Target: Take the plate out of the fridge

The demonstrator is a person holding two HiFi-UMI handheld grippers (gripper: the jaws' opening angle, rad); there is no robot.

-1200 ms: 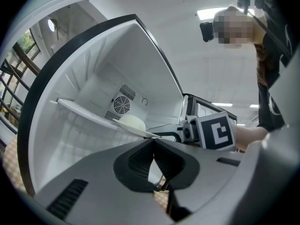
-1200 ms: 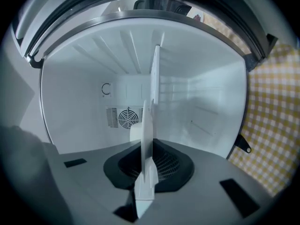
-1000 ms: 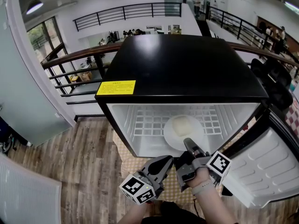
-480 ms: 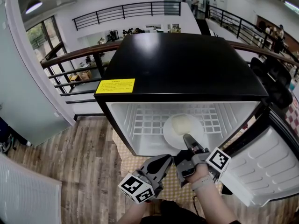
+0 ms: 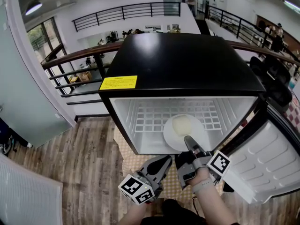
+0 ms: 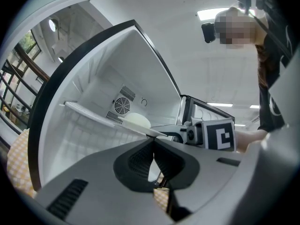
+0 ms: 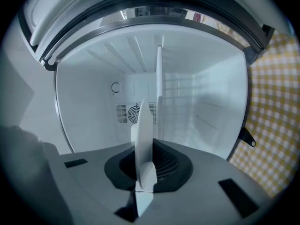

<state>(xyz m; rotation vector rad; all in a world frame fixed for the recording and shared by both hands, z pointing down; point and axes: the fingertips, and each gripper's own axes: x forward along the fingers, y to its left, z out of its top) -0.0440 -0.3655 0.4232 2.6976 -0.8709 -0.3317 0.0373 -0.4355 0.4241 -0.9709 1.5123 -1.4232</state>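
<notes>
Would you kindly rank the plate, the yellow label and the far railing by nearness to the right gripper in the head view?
1. plate, in the closing jaws of the right gripper, inside the fridge.
2. yellow label, fridge top, front-left.
3. railing, far background.

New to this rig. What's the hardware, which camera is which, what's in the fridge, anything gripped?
No robot: a person holds a two-jaw gripper in each hand; the marker cubes belong to them. The wide picture is from a camera on the person's head, looking down. The other two are from cameras riding on each gripper, looking along its jaws. In front stands a small black-topped fridge with its white door swung open at the right. On its white wire shelf sits a round white plate carrying something pale and round; I can't tell what. The right gripper is closing its jaws on the plate's near rim, pinched between them. The left gripper hangs outside the fridge, jaws together, holding nothing.
</notes>
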